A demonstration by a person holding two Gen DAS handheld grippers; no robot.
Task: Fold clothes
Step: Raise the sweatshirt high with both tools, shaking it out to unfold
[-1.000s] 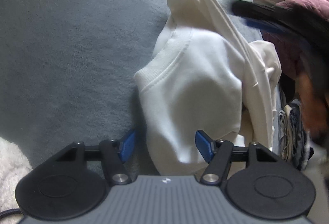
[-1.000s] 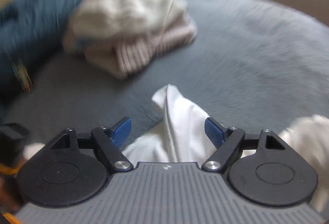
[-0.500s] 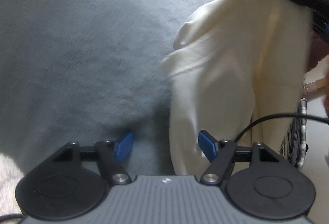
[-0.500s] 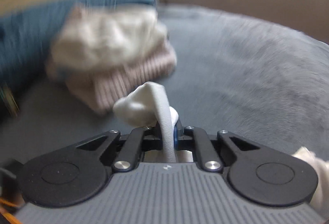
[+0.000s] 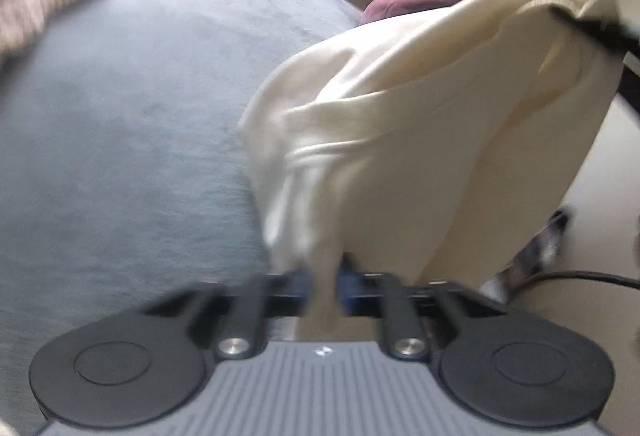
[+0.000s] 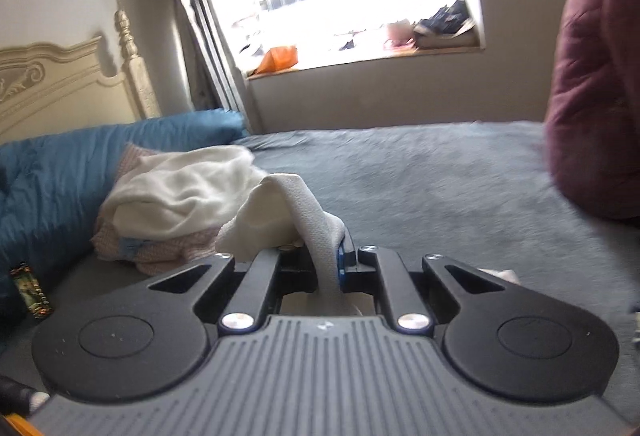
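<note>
A cream-white garment [image 5: 400, 139] hangs stretched in the air above the grey bed cover [image 5: 120, 155]. My left gripper [image 5: 325, 282] is shut on its lower edge, the blue pads pinching a fold of cloth. The garment's far end rises to the upper right, where the other gripper's dark fingers [image 5: 592, 29] hold it. In the right wrist view my right gripper [image 6: 326, 264] is shut on a bunched band of the white garment [image 6: 288, 211], lifted well above the bed cover [image 6: 420, 187].
A pile of white and pink striped clothes [image 6: 172, 203] lies at the left by a blue quilt [image 6: 60, 175] and cream headboard [image 6: 60, 83]. A person in a maroon padded jacket [image 6: 596, 75] is at the right bed edge. A black cable [image 5: 580, 278] runs lower right.
My left gripper has gone from open to shut on the garment's lower edge. The right gripper has risen with its end, lifting the garment off the bed.
</note>
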